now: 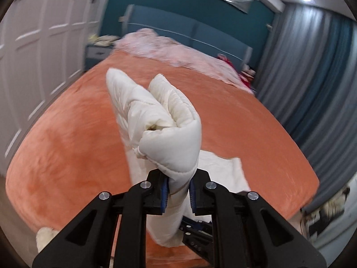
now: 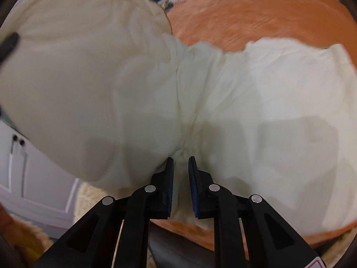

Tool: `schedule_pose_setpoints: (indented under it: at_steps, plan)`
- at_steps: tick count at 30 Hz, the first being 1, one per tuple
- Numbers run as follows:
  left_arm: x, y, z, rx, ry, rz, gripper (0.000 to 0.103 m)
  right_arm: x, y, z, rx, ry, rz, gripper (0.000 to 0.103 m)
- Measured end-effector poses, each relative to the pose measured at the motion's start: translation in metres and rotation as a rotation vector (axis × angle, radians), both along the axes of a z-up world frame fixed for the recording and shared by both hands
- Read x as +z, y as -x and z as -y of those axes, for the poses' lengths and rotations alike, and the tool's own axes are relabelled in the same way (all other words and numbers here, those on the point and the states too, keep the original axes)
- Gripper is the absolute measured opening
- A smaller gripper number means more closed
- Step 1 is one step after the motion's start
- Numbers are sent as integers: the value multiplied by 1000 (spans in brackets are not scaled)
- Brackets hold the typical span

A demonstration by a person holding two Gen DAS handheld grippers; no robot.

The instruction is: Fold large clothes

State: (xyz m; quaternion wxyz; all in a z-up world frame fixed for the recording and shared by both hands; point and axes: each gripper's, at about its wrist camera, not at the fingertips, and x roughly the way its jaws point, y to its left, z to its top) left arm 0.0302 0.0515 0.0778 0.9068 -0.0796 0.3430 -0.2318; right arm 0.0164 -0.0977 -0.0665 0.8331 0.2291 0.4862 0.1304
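A white padded garment (image 1: 169, 120) bunches up in a thick roll from my left gripper (image 1: 178, 178), which is shut on its stitched edge and held above the orange bed cover (image 1: 78, 134). The rest of the garment trails down to the bed behind it. In the right wrist view the garment (image 2: 245, 100) fills most of the picture, lifted at the left and lying flat on the bed cover (image 2: 245, 17) at the right. My right gripper (image 2: 181, 163) is shut on a puckered fold near the bed's front edge. Low in the left wrist view, part of a black and blue gripper (image 1: 196, 232) shows below the cloth.
A pink quilt (image 1: 169, 49) lies heaped by the blue headboard (image 1: 189, 29). White wardrobe doors (image 1: 40, 44) run along the left of the bed and grey-blue curtains (image 1: 312, 78) hang on the right. A nightstand (image 1: 96, 51) stands at the far left corner. A fluffy rug (image 2: 89, 201) lies below.
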Motion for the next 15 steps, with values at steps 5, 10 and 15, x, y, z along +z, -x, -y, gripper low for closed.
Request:
schedule_pose_setpoints:
  at_steps: [5, 10, 15]
  plan:
    - [-5, 10, 61, -133, -31, -16, 14, 30, 46, 68, -139, 42, 27, 16]
    - [-40, 17, 117, -233, -97, -82, 14, 48, 89, 110, -251, 156, 47, 16]
    - [-90, 28, 149, -293, -160, -198, 20, 67, 110, 129, -301, 223, 73, 19]
